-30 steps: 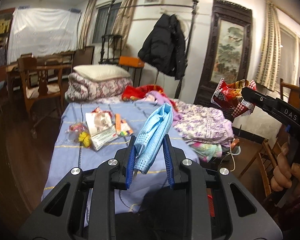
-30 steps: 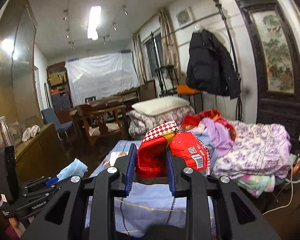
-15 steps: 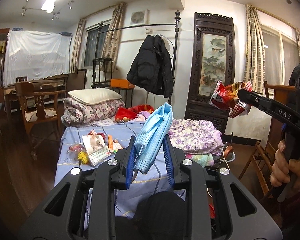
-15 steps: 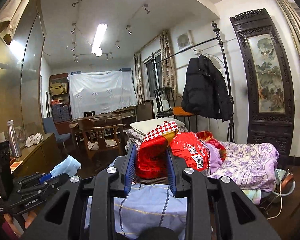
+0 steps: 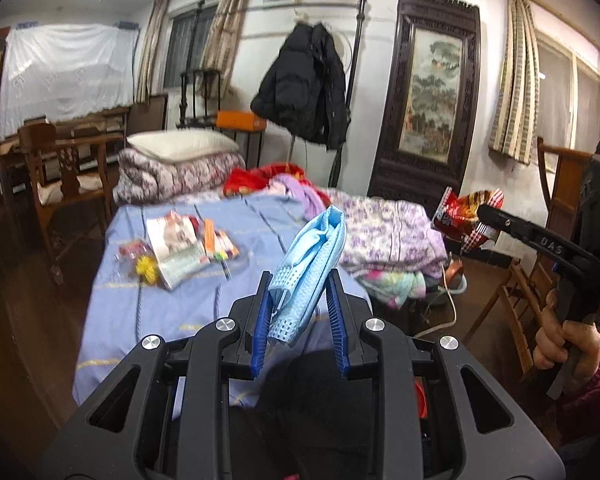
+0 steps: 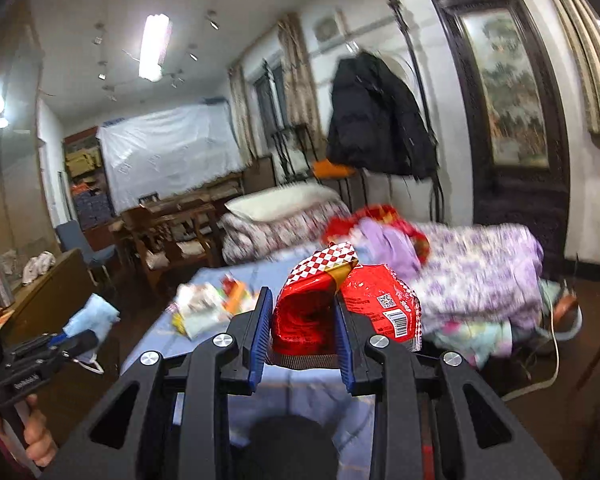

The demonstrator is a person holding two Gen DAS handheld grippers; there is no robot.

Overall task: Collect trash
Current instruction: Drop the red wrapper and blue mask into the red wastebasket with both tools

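My left gripper is shut on a light blue face mask and holds it in the air above the near end of the bed. My right gripper is shut on a red snack bag with a red-and-white checked top. In the left wrist view the right gripper and its snack bag are at the right. In the right wrist view the left gripper and the mask are at the lower left. More wrappers and packets lie on the blue bedsheet.
Folded quilts and a pillow sit at the bed's far end, and a pile of purple floral clothes lies on its right side. A wooden chair stands left of the bed, another at the right. A black coat hangs behind.
Both grippers have tilted downward while keeping their hold, so the bed fills more of each view. The right gripper with the snack bag sits lower in the left wrist view.
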